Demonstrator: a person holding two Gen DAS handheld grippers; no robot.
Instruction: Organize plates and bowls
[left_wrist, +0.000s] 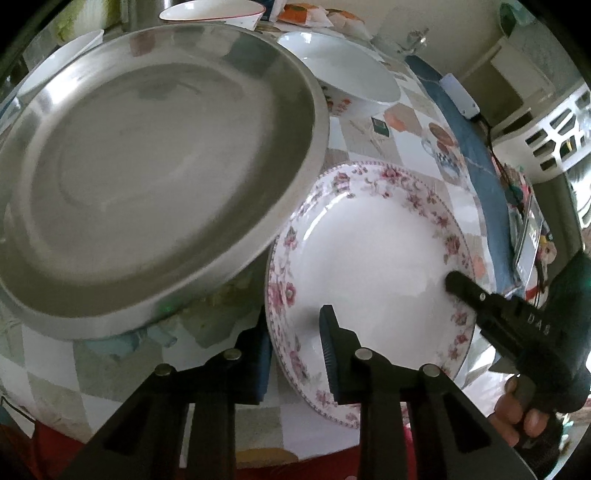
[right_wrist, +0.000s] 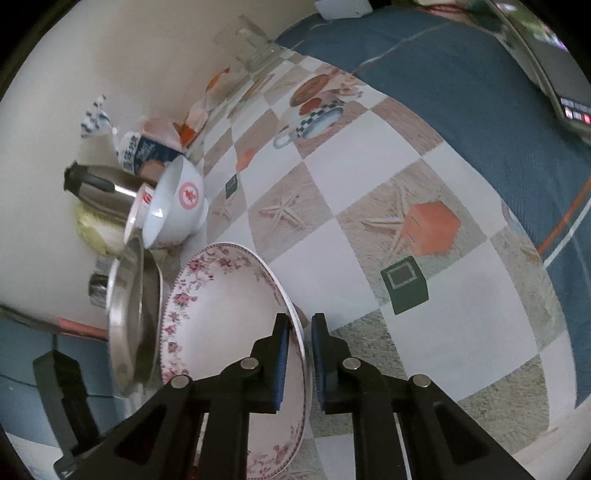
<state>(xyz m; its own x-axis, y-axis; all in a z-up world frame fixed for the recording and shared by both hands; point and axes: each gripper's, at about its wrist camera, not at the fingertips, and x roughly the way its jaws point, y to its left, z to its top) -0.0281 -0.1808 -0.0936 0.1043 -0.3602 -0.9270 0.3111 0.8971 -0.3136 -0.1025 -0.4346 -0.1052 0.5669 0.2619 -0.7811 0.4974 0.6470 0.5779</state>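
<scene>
Left tongs (left_wrist: 295, 354) are reaching in from six o'clock of their own view, with the jaws standing close either side of the near-left rim of the floral plate (left_wrist: 369, 266). One pad is sitting just outside the rim and the other is lying over the inner slope. Whether they are actually pinching it I cannot tell.

Up at ten o'clock from these tongs, a large steel dish (left_wrist: 147, 177) is filling most of the view, its lower-right edge overlapping the floral plate's rim. At twelve to one o'clock, a white bowl (left_wrist: 343, 70) is sitting farther back on the checked tablecloth (left_wrist: 369, 140).

The floral plate itself is lying directly ahead of the left tongs, spreading towards three o'clock.

Right tongs (right_wrist: 299, 332) are coming in at the plate's opposite rim, at four o'clock in the left view, with a person's hand (left_wrist: 524, 410) gripping the handle. In their own view the jaws are clamping together on the plate's edge at six o'clock, and the plate is tilting up towards nine o'clock.
</scene>
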